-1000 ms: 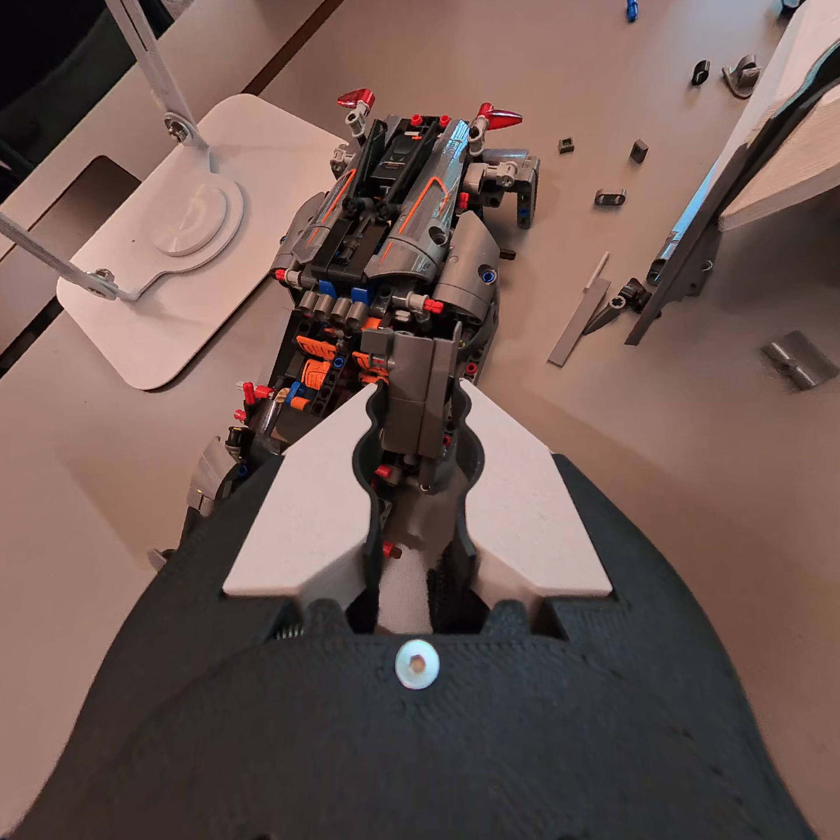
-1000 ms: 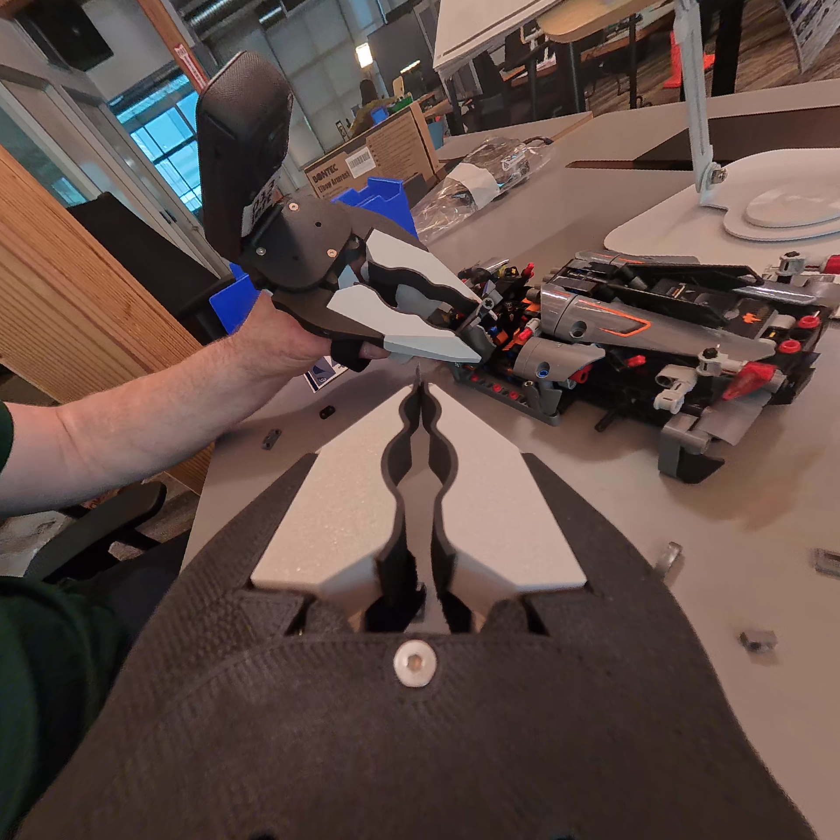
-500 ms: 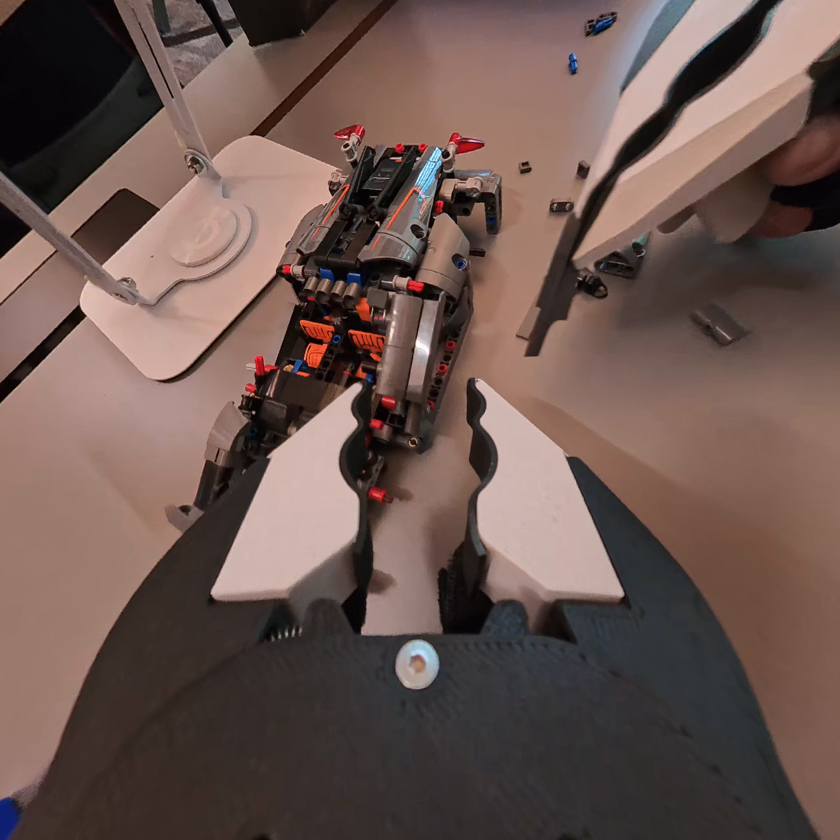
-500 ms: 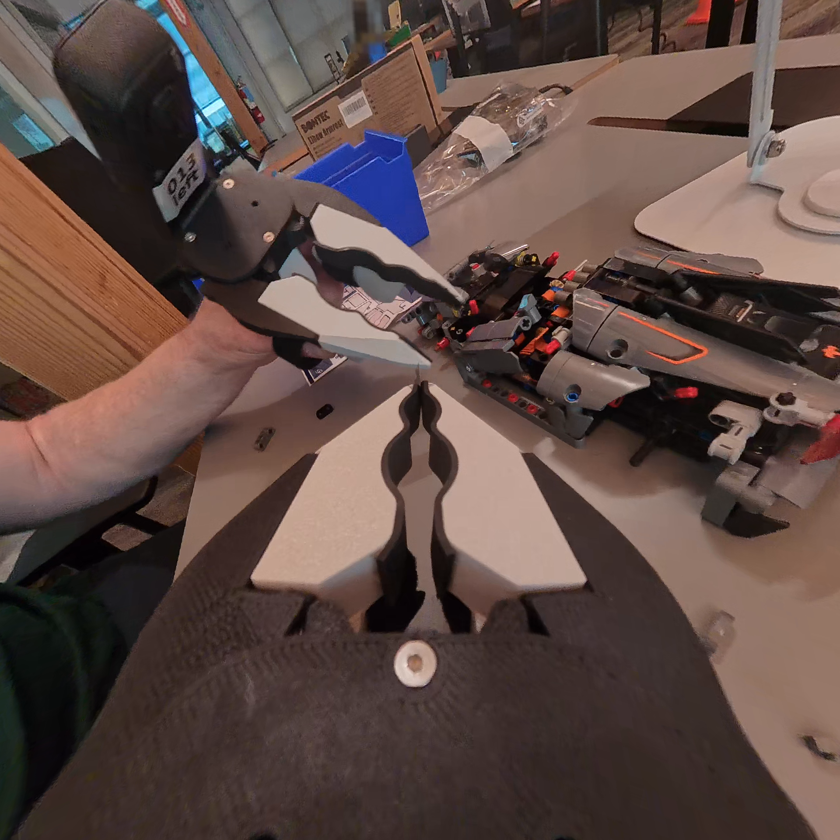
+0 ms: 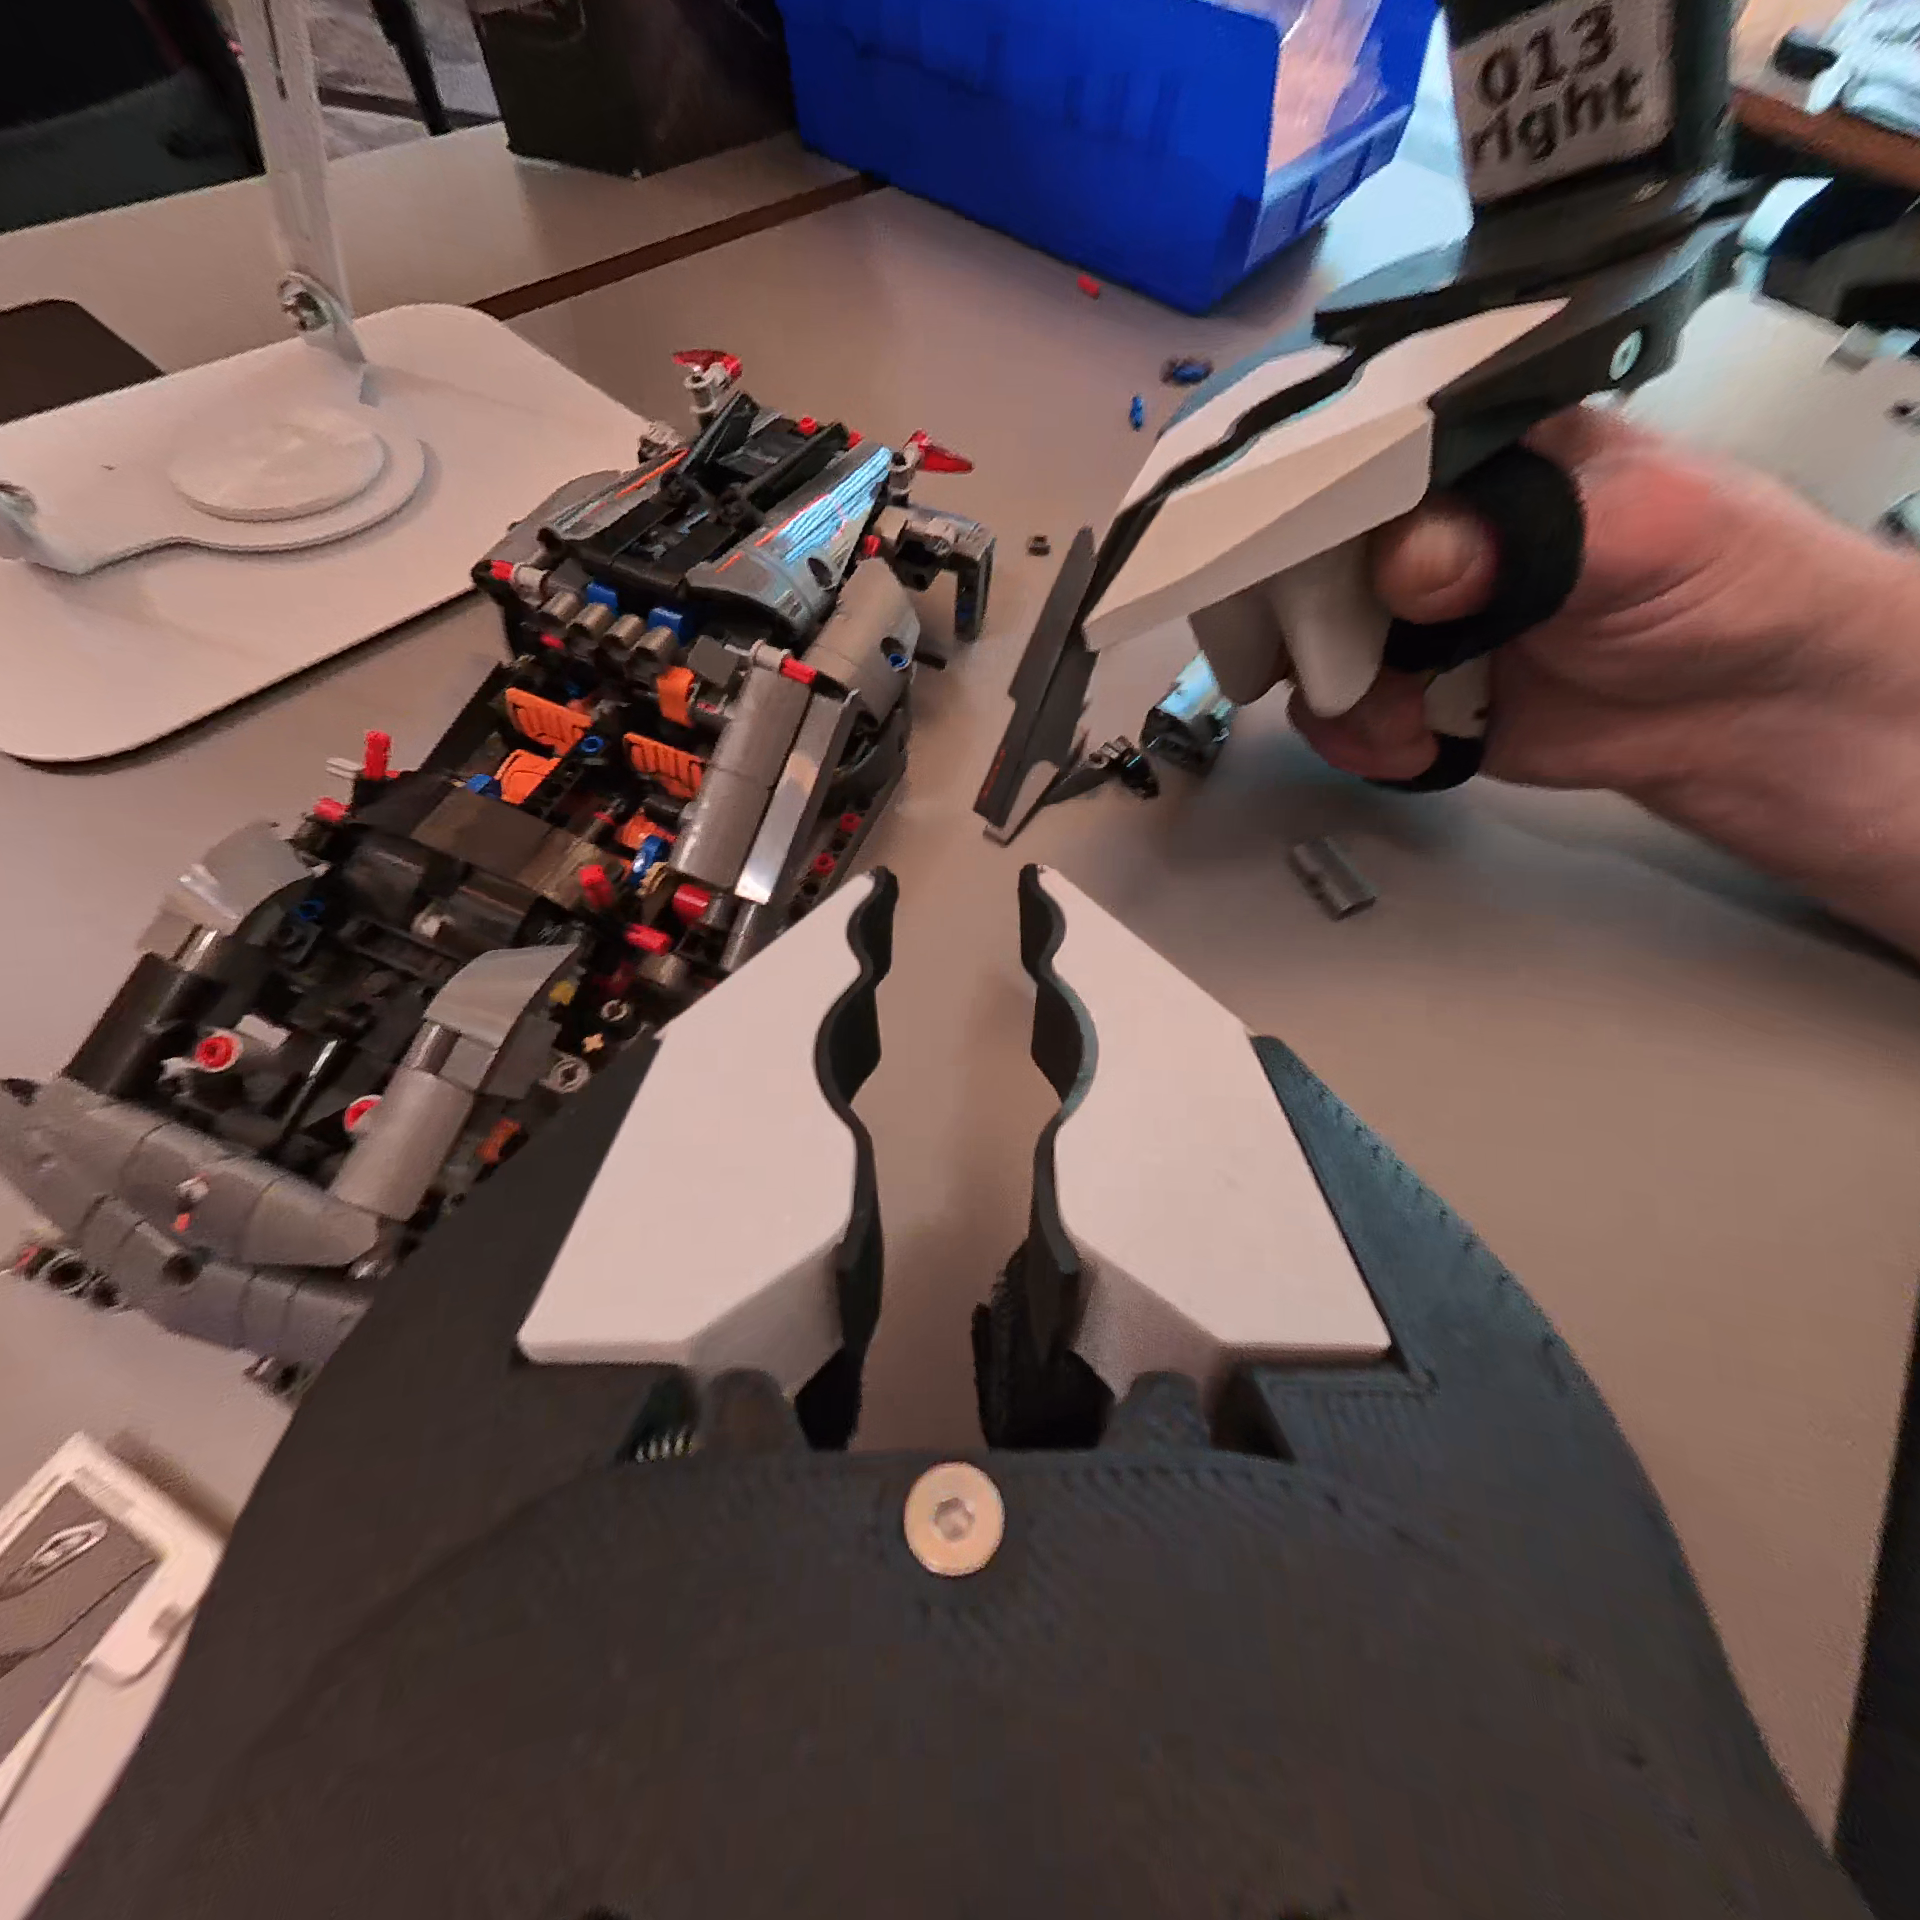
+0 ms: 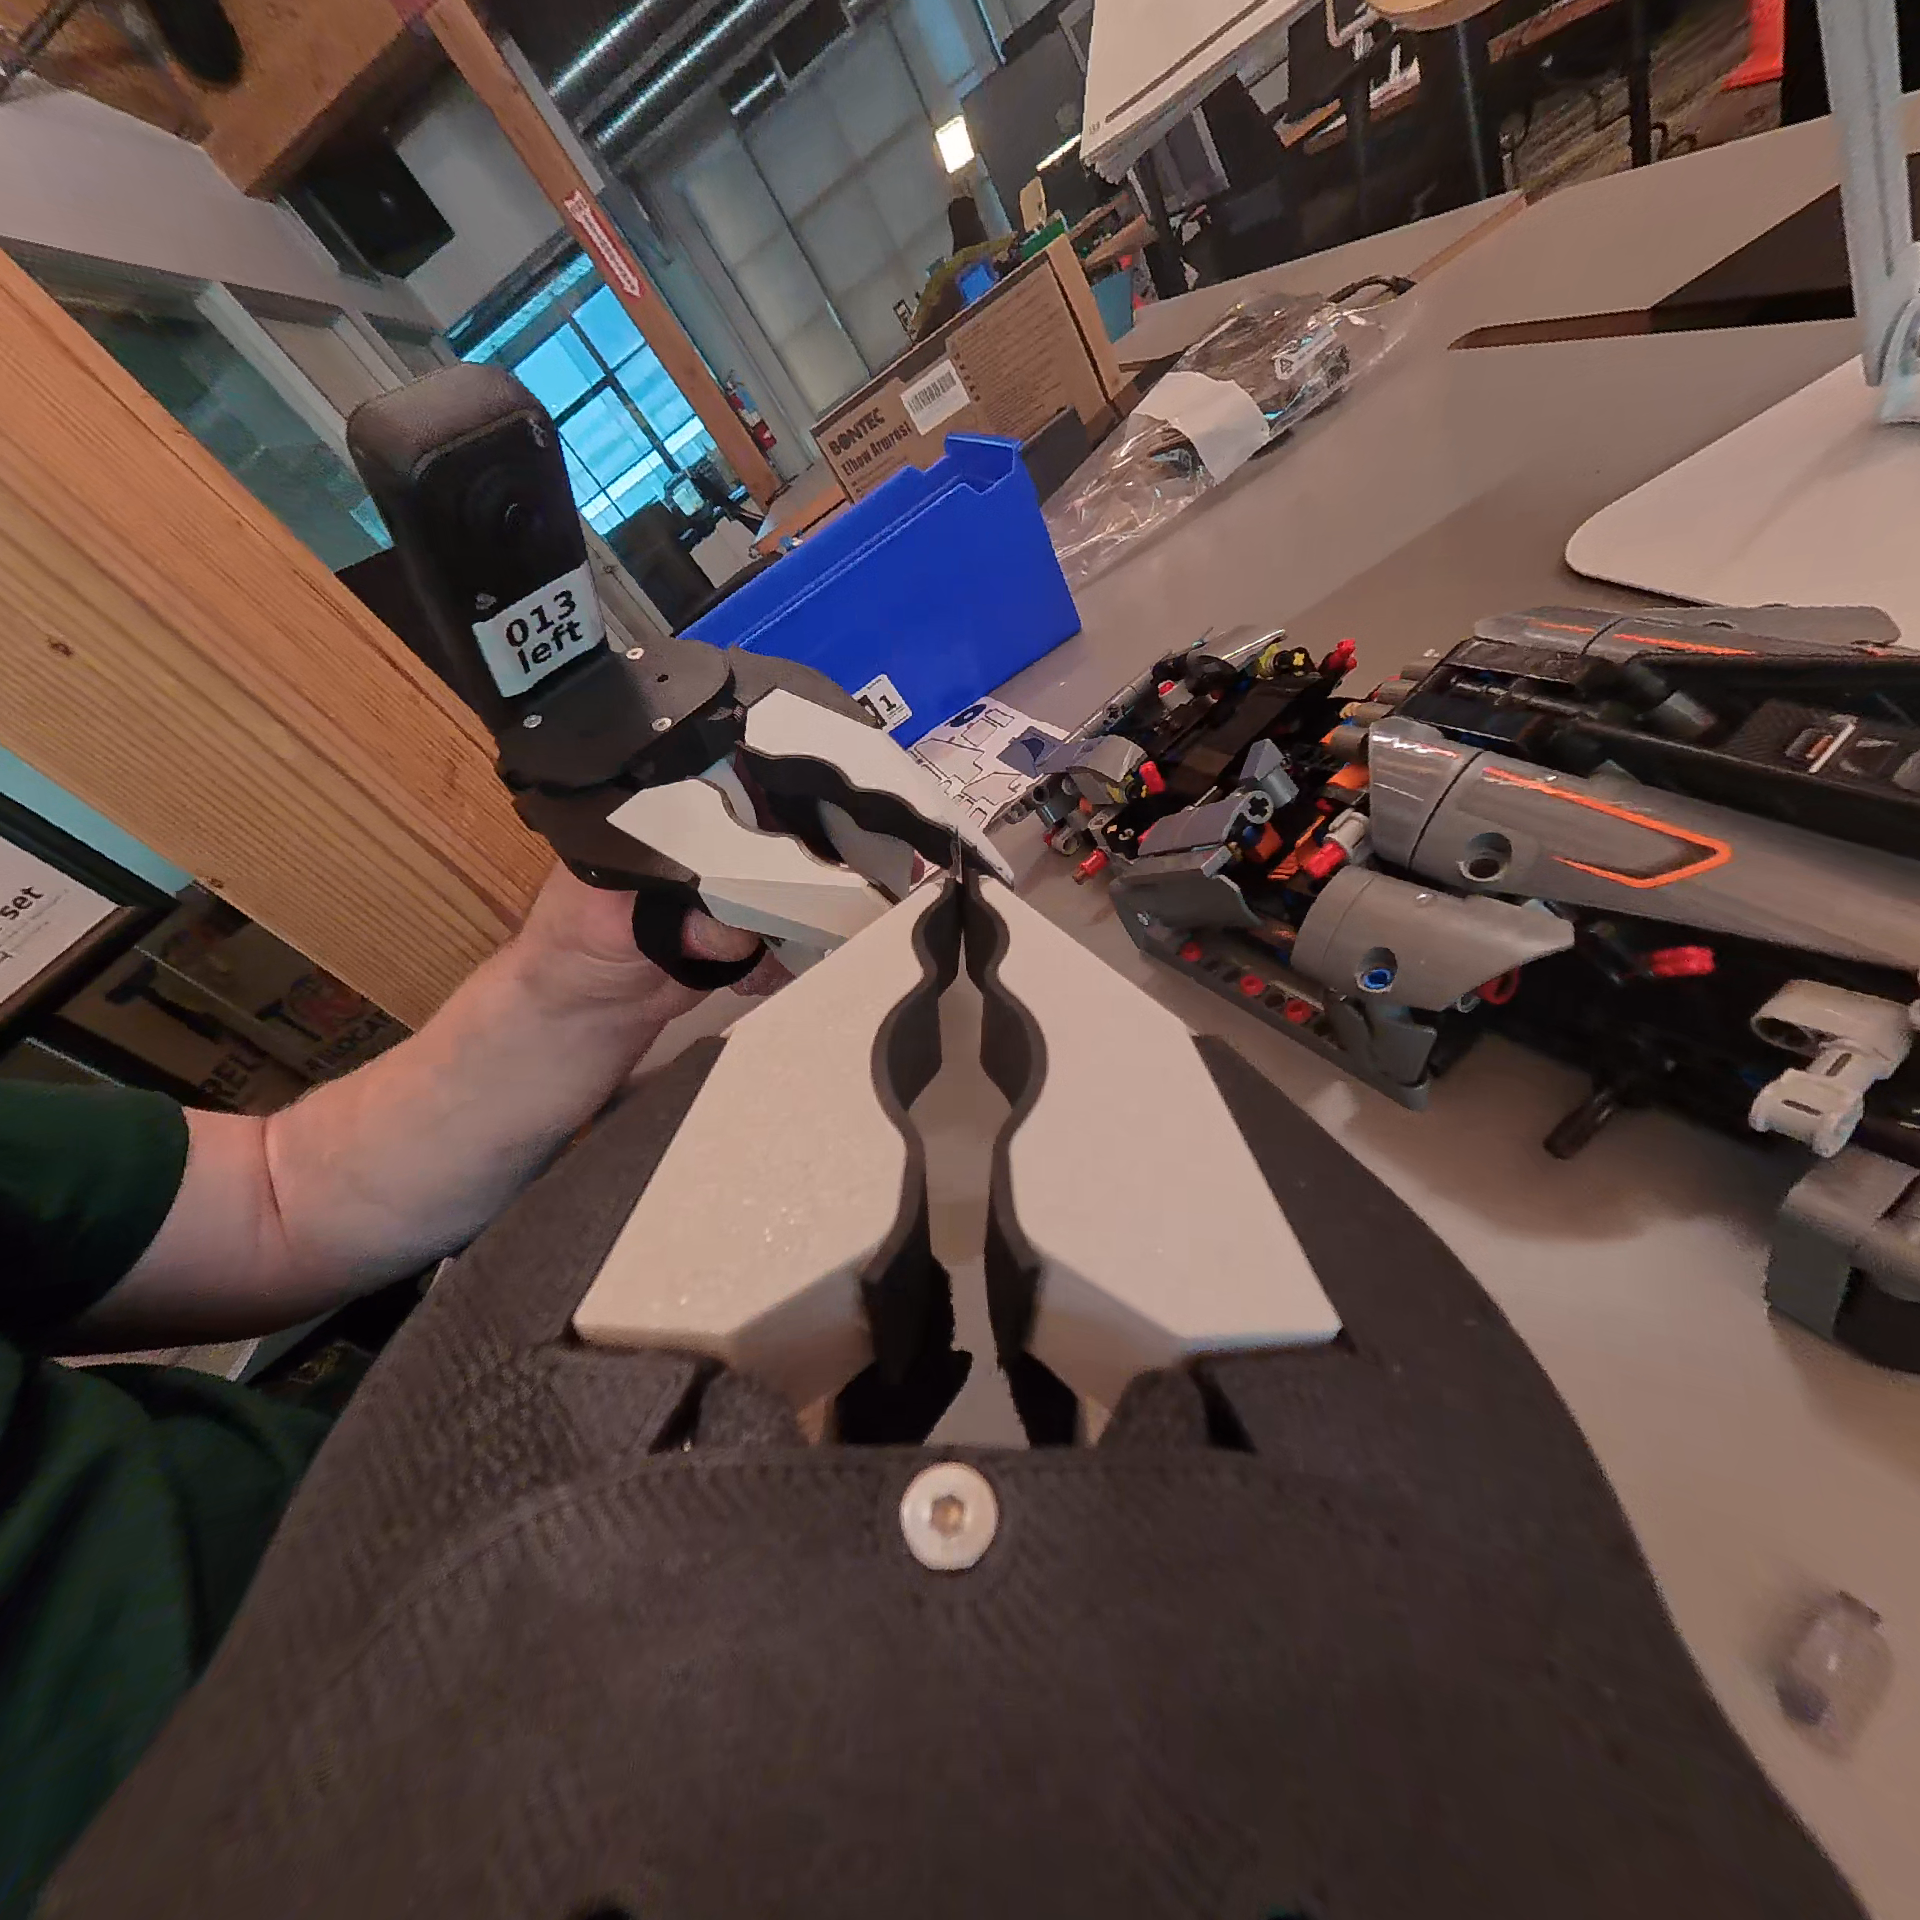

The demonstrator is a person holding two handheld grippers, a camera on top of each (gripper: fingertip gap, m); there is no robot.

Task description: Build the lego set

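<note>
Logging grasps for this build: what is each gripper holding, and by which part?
Left gripper: nothing, jaws open. Right gripper: long dark panel, pinched at its upper end.

The left black-and-white 2-finger gripper [image 5: 951, 904] gapes empty; at its 1 o'clock, the right black-and-white 2-finger gripper [image 6: 961, 896] is pinched together, both hand-held.

The pale grey surface [image 5: 1558, 1091] carries the part-built lego car [image 5: 623, 790], a white stand base [image 5: 239, 520] beside it, a blue bin [image 5: 1091, 135] farther back, a printed sheet [image 5: 73, 1579], and scattered small loose pieces [image 5: 1333, 878].
</note>
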